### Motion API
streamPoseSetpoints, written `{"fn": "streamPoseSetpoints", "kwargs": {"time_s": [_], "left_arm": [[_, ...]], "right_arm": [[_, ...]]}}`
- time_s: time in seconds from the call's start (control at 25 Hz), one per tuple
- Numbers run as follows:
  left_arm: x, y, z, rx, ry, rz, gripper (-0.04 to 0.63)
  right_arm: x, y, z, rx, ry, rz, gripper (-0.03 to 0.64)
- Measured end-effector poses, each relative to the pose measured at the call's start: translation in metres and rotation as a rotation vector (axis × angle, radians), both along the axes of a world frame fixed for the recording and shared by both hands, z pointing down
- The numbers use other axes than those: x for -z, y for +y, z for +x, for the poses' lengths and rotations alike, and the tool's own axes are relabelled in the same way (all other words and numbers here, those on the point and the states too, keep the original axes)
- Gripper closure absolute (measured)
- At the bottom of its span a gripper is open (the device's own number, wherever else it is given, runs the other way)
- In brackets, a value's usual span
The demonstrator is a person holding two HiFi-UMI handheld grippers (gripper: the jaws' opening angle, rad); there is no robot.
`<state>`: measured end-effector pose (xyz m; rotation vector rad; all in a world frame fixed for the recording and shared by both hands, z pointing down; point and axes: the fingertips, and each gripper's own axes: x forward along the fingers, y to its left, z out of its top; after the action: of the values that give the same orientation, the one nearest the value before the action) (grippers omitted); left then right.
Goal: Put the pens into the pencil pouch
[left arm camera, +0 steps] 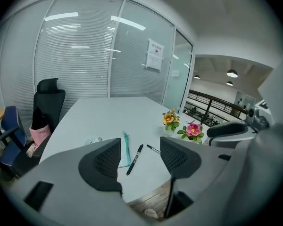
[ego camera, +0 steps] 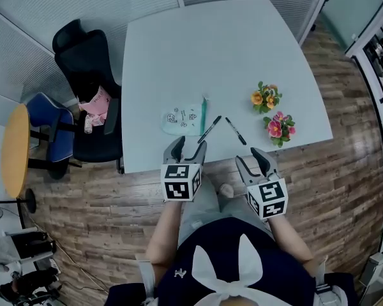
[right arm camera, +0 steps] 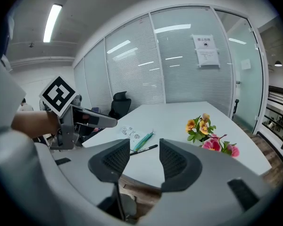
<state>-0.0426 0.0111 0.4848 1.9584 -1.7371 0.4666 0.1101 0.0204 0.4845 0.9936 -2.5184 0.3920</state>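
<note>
Just ahead of the left gripper (ego camera: 188,146), jaws wide apart and empty, lies the pouch (ego camera: 183,118), one pen (ego camera: 209,129) beside it on the table (ego camera: 230,50); the second pen (ego camera: 235,131) lies ahead of the right gripper (ego camera: 252,158), equally wide and empty.

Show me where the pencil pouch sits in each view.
Head view: pencil pouch near the table's front edge, left of centre.
Left gripper view: low centre-left, partly behind the left jaw.
Right gripper view: centre-left, just above the jaws.
Shared landmark: the black pen lying beside its teal edge.
</note>
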Motion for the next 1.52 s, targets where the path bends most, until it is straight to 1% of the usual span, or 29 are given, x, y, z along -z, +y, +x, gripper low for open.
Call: {"fn": "streamPoseSetpoints", "kwargs": {"time_s": [0.2,0.56,0.68,1.0,1.12,1.28,1.4,1.52], "left_arm": [[-0.021,-0.023,-0.006,-0.031,-0.003,-0.07,0.333],[-0.065,-0.064,-0.007,-0.147,-0.018,-0.216,0.333],[-0.081,-0.074,-0.005,-0.18,-0.008,-0.265,0.333],[-0.128,-0.098,-0.011,-0.215,-0.01,-0.392,0.348],[-0.141,-0.104,-0.013,-0.224,-0.017,-0.428,0.365],[-0.158,-0.108,-0.015,-0.231,-0.028,-0.478,0.368],[-0.169,-0.11,-0.016,-0.242,-0.045,-0.503,0.371],[-0.177,-0.113,-0.021,-0.239,-0.069,-0.517,0.39]], "right_arm": [[-0.008,-0.014,-0.008,-0.017,0.014,-0.032,0.43],[-0.024,-0.041,-0.022,-0.052,0.042,-0.1,0.43],[-0.031,-0.047,-0.026,-0.069,0.047,-0.125,0.43],[-0.041,-0.065,-0.033,-0.119,0.059,-0.152,0.43],[-0.044,-0.069,-0.034,-0.139,0.065,-0.154,0.43],[-0.051,-0.072,-0.033,-0.161,0.076,-0.175,0.43],[-0.054,-0.072,-0.034,-0.17,0.083,-0.19,0.43],[-0.056,-0.074,-0.035,-0.179,0.092,-0.192,0.43]]}}
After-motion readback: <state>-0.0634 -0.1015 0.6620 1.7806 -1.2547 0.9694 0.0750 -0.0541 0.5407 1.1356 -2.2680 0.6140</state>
